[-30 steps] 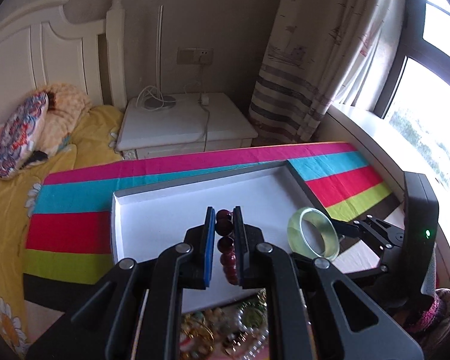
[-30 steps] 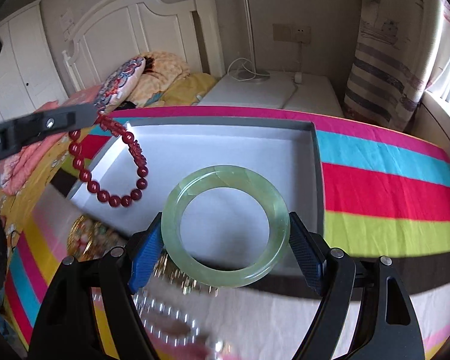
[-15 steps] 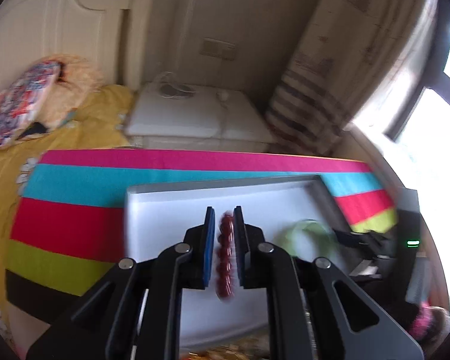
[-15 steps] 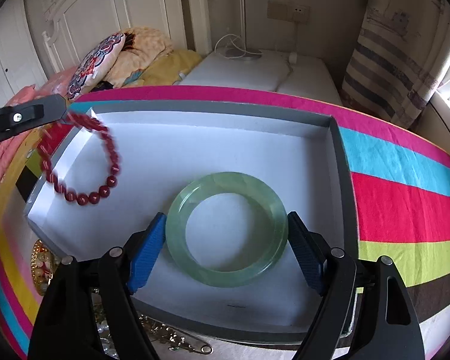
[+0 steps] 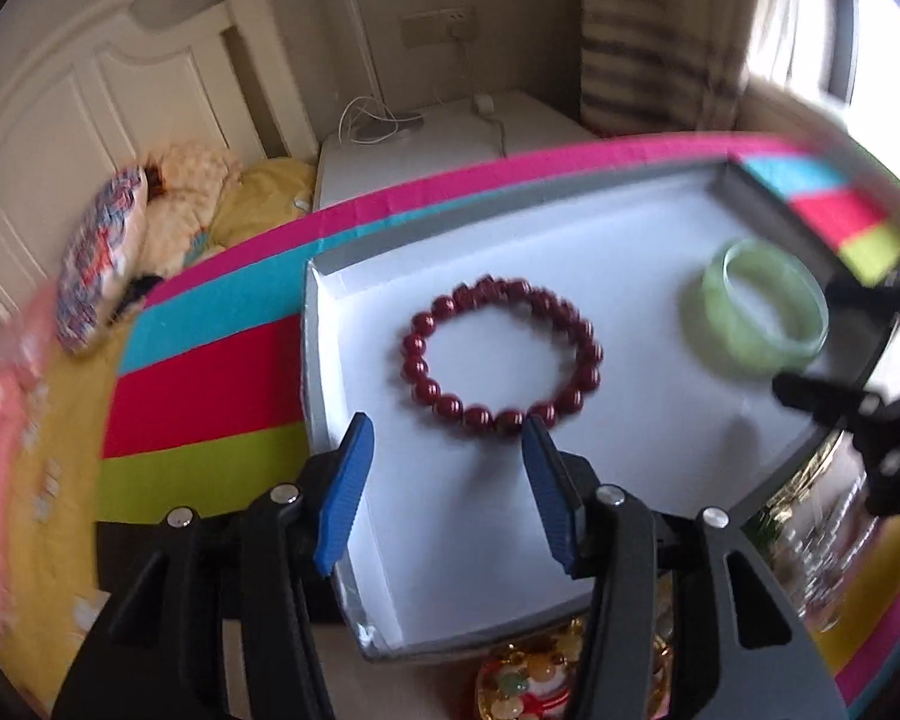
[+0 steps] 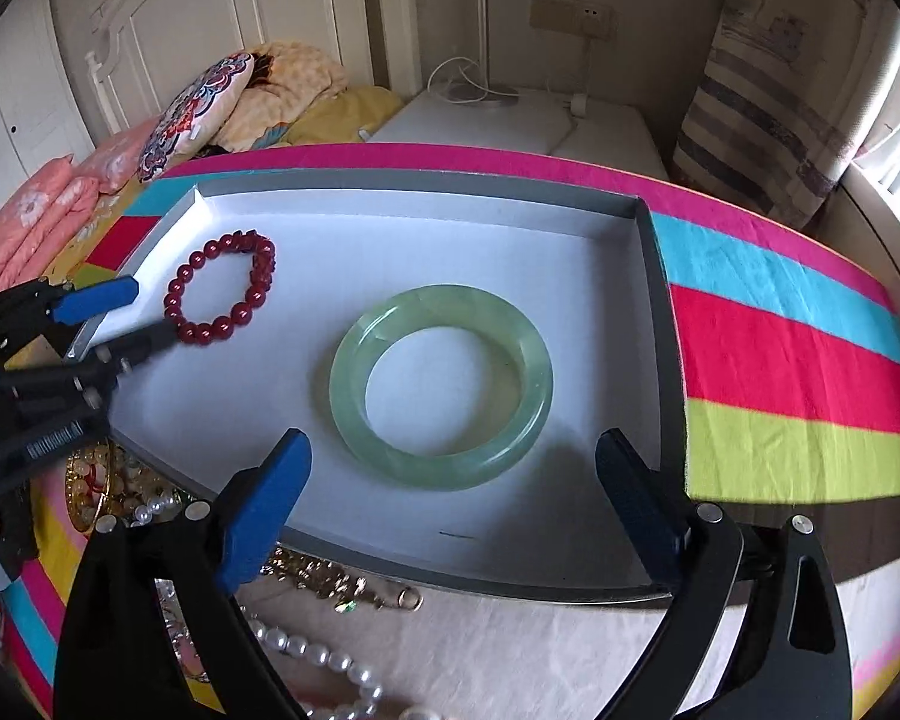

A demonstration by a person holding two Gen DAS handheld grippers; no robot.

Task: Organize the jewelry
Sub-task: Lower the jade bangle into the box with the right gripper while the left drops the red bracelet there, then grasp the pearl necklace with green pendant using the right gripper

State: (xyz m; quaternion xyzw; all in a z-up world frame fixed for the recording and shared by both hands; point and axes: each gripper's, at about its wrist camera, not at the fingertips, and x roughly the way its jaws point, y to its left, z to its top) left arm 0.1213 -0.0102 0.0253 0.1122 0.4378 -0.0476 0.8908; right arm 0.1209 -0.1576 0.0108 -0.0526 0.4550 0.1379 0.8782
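A dark red bead bracelet [image 5: 501, 354] lies flat inside the white tray [image 5: 642, 240], at its left part [image 6: 225, 294]. A pale green jade bangle [image 6: 441, 387] lies flat in the tray's middle, also seen in the left wrist view [image 5: 756, 312]. My left gripper [image 5: 447, 480] is open and empty, just in front of the bead bracelet. My right gripper [image 6: 453, 498] is open and empty, its fingers standing either side of the bangle's near edge without touching it.
The tray [image 6: 654, 276] sits on a striped cloth [image 6: 780, 348]. A pile of loose jewelry with gold pieces [image 6: 324, 579] and a pearl strand [image 6: 306, 648] lies in front of the tray. A bed with pillows [image 6: 198, 108] and a white nightstand [image 6: 510, 120] stand behind.
Both grippers have opened. The bead bracelet dropped from my left gripper onto the tray floor; the jade bangle left my right gripper and now lies in the tray.
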